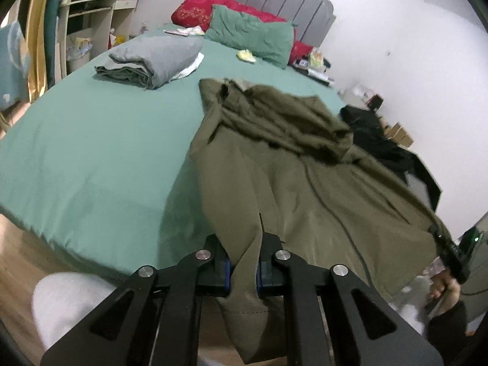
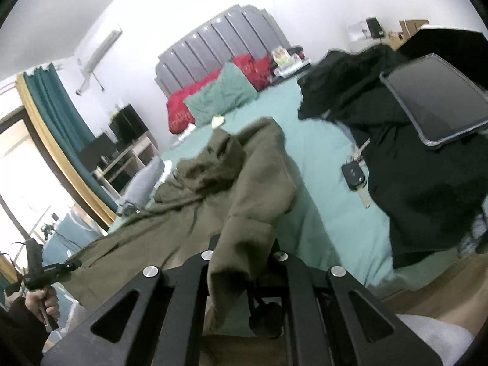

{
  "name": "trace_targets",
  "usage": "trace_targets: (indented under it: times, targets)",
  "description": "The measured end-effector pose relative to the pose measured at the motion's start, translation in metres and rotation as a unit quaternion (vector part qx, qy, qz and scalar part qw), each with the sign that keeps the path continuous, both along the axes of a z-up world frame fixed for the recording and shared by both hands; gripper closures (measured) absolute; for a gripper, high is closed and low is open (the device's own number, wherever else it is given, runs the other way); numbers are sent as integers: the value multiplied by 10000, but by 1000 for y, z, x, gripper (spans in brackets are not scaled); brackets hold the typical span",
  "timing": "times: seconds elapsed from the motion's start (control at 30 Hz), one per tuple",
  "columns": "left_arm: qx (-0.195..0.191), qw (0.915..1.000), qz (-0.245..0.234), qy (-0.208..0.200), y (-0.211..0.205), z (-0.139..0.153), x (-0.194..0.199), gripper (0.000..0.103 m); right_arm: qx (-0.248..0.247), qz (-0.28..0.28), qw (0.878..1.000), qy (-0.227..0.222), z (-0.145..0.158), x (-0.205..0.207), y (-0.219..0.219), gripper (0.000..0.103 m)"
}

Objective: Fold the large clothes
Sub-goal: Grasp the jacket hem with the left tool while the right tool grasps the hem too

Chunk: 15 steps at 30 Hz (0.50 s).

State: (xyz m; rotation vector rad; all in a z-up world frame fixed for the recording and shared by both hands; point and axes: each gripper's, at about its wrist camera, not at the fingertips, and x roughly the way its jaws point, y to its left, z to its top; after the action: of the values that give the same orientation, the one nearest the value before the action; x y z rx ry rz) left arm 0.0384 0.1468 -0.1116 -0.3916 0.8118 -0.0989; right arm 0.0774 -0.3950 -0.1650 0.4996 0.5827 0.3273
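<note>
A: On the green bed (image 1: 91, 140), near edge: one olive garment (image 1: 305, 183), large, spread from the foot of the mattress toward the pillows, upper part bunched in a heap.

B: Tools?

A: Left gripper (image 1: 244, 270): clamped on a corner of the hem, cloth pinched between the blue pads and a tail hanging below. Right gripper (image 2: 242, 262): closed on the opposite corner, fabric draped over its jaws.

B: Handling notes?

A: Soft, limp, medium weight by the look of it. It sags between the two holds and creases freely. Not slippery, not fragile. A drawcord trails across the front panel and may snag.

B: Best holds?

A: Corners and seams, where the cloth is doubled. Keep the two holds apart so the edge stays taut.

B: Neighbours?

A: Folded grey bundle (image 1: 149, 61) well apart to the left; black clothing (image 2: 411, 183), a tablet (image 2: 433, 97) and a car key (image 2: 353, 177) to the right.
</note>
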Motion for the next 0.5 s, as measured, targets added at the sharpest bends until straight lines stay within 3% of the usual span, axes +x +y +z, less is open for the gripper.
trace_targets:
  times: [0.3,0.5]
  targets:
    - [-235,9989,-43,-399,17,61,-55,91,-6,-106,9974,-719,67,-67,-13,96]
    - [-469,9961,83,-748,21,93,-48,91,62,-282,9936,-1095,95,-71,-18,96]
